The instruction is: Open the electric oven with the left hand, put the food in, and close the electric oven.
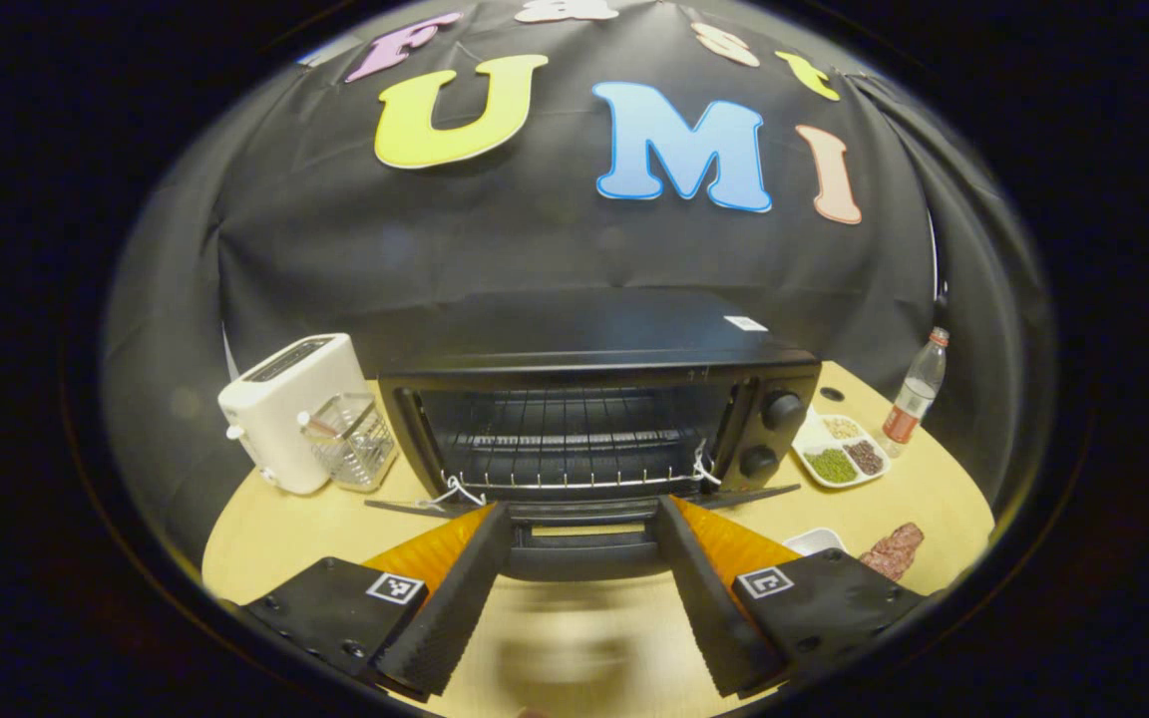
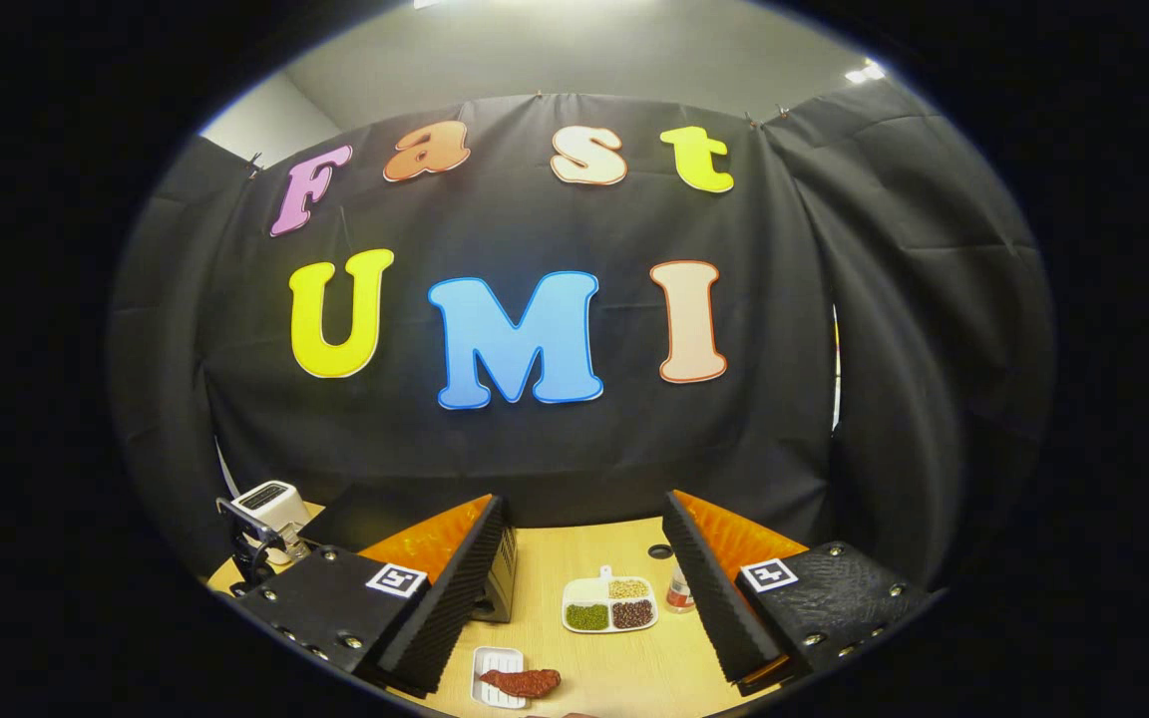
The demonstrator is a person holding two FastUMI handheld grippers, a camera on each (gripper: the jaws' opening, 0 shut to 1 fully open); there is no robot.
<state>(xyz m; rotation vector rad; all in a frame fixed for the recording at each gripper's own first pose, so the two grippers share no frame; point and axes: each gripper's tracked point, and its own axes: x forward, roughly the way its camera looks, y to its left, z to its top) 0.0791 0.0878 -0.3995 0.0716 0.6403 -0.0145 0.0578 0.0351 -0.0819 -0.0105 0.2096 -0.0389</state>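
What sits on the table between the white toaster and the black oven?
A clear wire-framed container stands there, right beside the toaster and left of the oven, as the left gripper view shows. Its contents are hard to make out.

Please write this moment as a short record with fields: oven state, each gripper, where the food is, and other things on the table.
oven door: oven open, door folded down, wire rack bare
left gripper: left gripper open, fingers either side of the door's front edge
right gripper: right gripper open, holds nothing
food: reddish piece on a small white tray
others: toaster, divided dish of beans, bottle
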